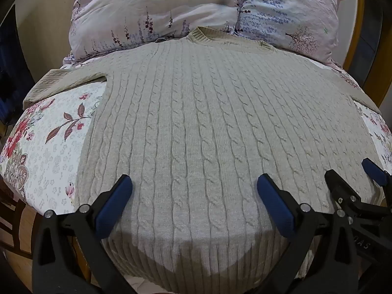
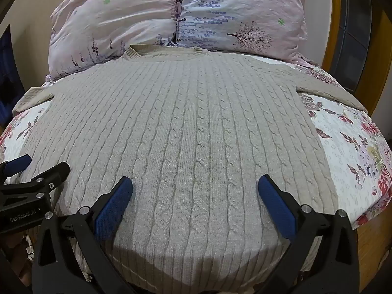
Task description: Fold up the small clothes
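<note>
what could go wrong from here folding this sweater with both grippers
1. The beige cable-knit sweater lies flat and thick; the open left gripper and right gripper may pinch only the top layer, or catch the floral quilted bedspread underneath.
2. The grippers sit close together near the hem, so they could bump.
3. The left sleeve reaches the bed edge and might slide off.

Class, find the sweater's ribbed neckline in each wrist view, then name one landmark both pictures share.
Left wrist view: the ribbed neckline sits top centre, slightly right, against the pillows.
Right wrist view: the ribbed neckline sits top centre, slightly left.
Shared landmark: the tree print on the pillow, right of the neckline in both.
</note>
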Available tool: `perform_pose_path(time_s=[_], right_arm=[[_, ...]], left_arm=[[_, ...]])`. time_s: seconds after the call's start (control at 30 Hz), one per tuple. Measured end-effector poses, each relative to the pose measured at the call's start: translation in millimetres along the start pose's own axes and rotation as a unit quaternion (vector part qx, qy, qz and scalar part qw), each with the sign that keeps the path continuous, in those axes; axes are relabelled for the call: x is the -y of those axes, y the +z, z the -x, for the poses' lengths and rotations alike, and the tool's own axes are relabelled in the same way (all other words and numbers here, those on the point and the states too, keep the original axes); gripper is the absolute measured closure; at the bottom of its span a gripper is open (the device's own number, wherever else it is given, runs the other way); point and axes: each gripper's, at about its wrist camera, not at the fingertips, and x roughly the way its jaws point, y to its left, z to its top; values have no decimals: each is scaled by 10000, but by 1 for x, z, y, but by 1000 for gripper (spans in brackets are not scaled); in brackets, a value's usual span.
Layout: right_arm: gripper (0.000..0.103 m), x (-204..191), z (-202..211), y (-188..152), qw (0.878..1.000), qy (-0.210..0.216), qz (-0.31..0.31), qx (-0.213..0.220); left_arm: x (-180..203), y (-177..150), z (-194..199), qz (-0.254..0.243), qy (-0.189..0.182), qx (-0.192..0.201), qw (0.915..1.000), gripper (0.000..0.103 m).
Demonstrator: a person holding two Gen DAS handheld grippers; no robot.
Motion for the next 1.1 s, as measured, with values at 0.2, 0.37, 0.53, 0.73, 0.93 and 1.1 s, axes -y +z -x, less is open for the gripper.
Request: perform_pose_path(time_s=[0.2,0.37,0.53,0.73,0.93,1.1], right_arm=[[1,0,0,1,10000,7,4,-6],[1,1,0,0,10000,1,0,8],[1,1,0,-1,10000,0,-1,13],[1,2,-1,-1,10000,-2,-2,11],[1,2,-1,-1,10000,-1,-2,10],[1,2,-1,-1,10000,0,-2,16]], left_arm=[[0,0,0,0,2,7,10000,2],[0,0,0,-2,1,11,10000,2],[0,0,0,-2,2,13,10000,2],[0,0,0,-3,2,16,10000,2],[0,0,0,-3,2,16,10000,2],[0,0,0,-3,3,17,10000,2]])
